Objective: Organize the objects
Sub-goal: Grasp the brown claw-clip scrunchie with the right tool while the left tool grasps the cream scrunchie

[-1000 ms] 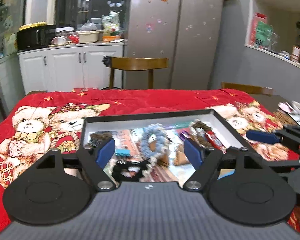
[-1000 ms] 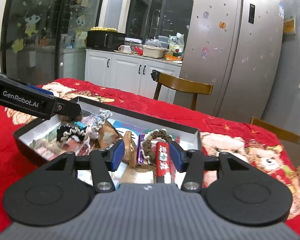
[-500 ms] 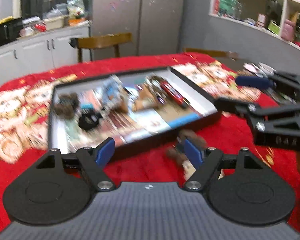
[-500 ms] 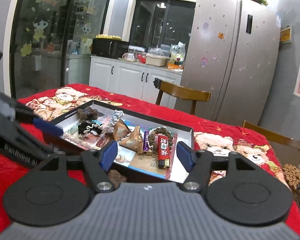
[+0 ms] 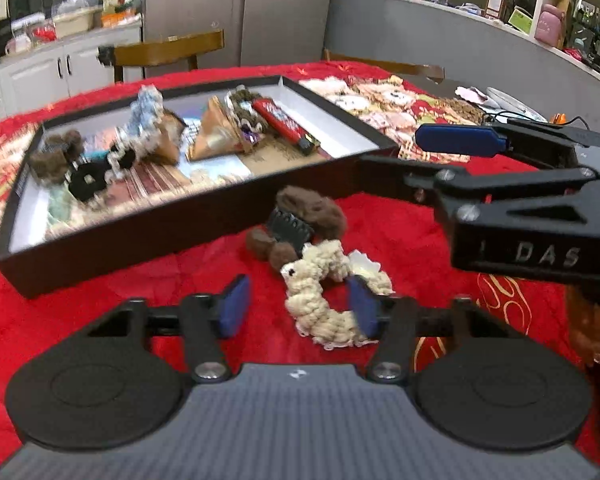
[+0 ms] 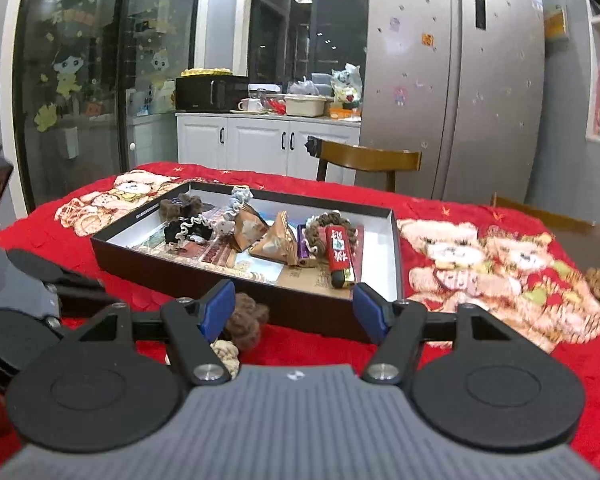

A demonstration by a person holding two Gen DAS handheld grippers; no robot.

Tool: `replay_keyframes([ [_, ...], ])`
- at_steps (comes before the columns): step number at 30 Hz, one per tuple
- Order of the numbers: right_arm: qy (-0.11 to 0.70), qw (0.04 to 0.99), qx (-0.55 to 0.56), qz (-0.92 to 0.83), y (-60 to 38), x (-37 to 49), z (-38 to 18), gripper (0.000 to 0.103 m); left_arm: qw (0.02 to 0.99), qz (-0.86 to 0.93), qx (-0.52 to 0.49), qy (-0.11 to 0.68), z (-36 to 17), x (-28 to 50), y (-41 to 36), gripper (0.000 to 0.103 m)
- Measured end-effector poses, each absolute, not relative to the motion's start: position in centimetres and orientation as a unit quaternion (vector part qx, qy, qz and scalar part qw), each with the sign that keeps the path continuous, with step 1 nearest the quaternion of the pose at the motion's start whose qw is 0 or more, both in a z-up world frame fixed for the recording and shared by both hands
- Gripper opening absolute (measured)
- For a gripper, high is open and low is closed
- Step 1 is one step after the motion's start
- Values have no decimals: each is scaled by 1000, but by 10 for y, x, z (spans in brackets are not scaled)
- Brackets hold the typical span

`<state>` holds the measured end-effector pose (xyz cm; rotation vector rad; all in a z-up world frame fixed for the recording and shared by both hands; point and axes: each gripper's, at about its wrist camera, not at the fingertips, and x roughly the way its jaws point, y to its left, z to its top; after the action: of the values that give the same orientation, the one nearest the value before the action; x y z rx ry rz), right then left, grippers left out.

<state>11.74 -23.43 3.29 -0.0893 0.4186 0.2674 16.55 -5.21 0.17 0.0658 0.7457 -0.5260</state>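
Cream scrunchie (image 5: 327,304) lies curled between left tongs (image 5: 298,310).

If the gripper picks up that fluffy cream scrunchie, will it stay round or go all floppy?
The cream scrunchie looks like soft, loose yarn, so it would probably droop. It seems light, and its fuzzy surface should resist slipping.

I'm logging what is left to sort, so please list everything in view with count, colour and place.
tray: one, black, white inside, on the red bear-print tablecloth
cream scrunchie: one, on the cloth before the tray, between the left pads
brown hair clip: one, fluffy brown with black teeth, beside it
red bar: one, in the tray's right part
paper cones: two, tan, tray middle
black scrunchie: one, tray left
chair: one, wooden, behind table
left hand-held gripper: jaws just closing around the scrunchie
right hand-held gripper: open, empty
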Motion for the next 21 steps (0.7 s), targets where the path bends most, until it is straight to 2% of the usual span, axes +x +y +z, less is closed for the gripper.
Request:
replay_keyframes([
  [2,213,967,-30,137,-237,120,30,77,898,-255,30,358,1,168,-51,47],
  [4,221,964,-19,144,-238,123,26,77,895,-262,24,360,1,169,-50,37],
  [6,229,962,-13,150,-235,126,22,77,894,-266,21,361,0,169,-49,22],
  [9,238,958,-12,158,-228,130,18,77,890,-276,19,362,1,169,-46,18],
  [18,285,942,-3,177,-205,151,5,77,878,-296,1,376,4,158,-17,18],
  [21,302,938,9,168,-206,158,-1,73,879,-294,3,374,5,152,-9,18],
])
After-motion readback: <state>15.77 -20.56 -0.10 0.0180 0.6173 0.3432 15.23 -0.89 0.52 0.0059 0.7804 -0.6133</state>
